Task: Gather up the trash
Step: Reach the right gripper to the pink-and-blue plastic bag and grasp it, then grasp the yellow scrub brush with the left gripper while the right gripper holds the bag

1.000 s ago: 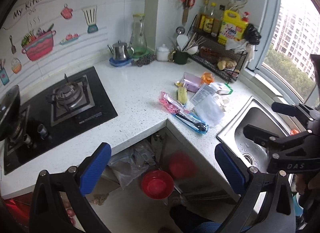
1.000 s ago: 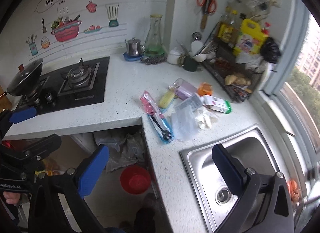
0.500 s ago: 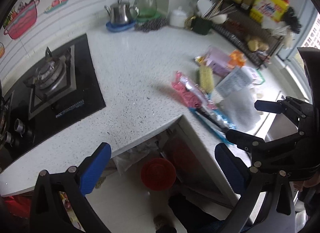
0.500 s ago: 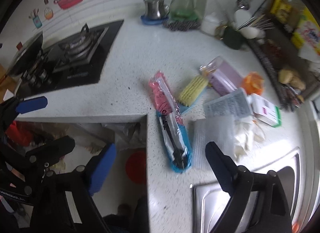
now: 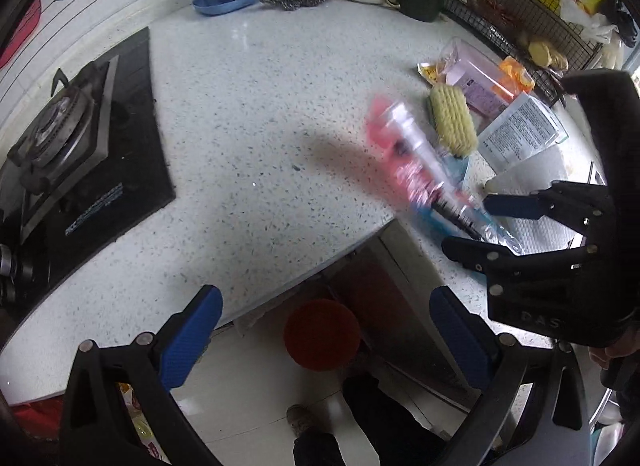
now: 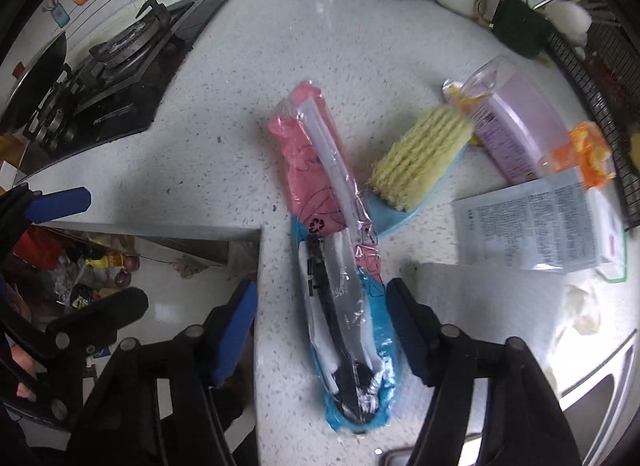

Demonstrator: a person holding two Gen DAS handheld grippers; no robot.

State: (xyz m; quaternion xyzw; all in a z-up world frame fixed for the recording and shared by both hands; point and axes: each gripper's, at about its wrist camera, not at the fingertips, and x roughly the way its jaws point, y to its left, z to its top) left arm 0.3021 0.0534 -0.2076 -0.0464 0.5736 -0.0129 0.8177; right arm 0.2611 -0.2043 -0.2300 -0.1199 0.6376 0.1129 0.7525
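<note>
A long plastic package point(image 6: 336, 266), pink at the far end and blue at the near end with a black tool inside, lies flat at the inner corner of the white counter point(image 6: 248, 105). My right gripper point(image 6: 320, 326) points down over its blue end, one finger on each side. The jaws are closing, and the left pad still stands clear of the wrapper. In the left wrist view the package point(image 5: 416, 169) is blurred and the right gripper point(image 5: 484, 225) straddles it. My left gripper point(image 5: 326, 330) hangs open over the counter's edge with nothing between its fingers.
Beside the package lie a yellow brush point(image 6: 420, 153), a purple box point(image 6: 516, 129), an orange wrapper point(image 6: 588, 153), a printed clear packet point(image 6: 536, 225) and a white paper sheet point(image 6: 480, 306). The sink point(image 6: 592, 406) is right, the gas hob point(image 5: 72, 153) left, a red bowl point(image 5: 322, 334) on the floor.
Both grippers have dropped toward the counter and tilted downward. The right one has come over the pink-and-blue package and its jaws have narrowed around it.
</note>
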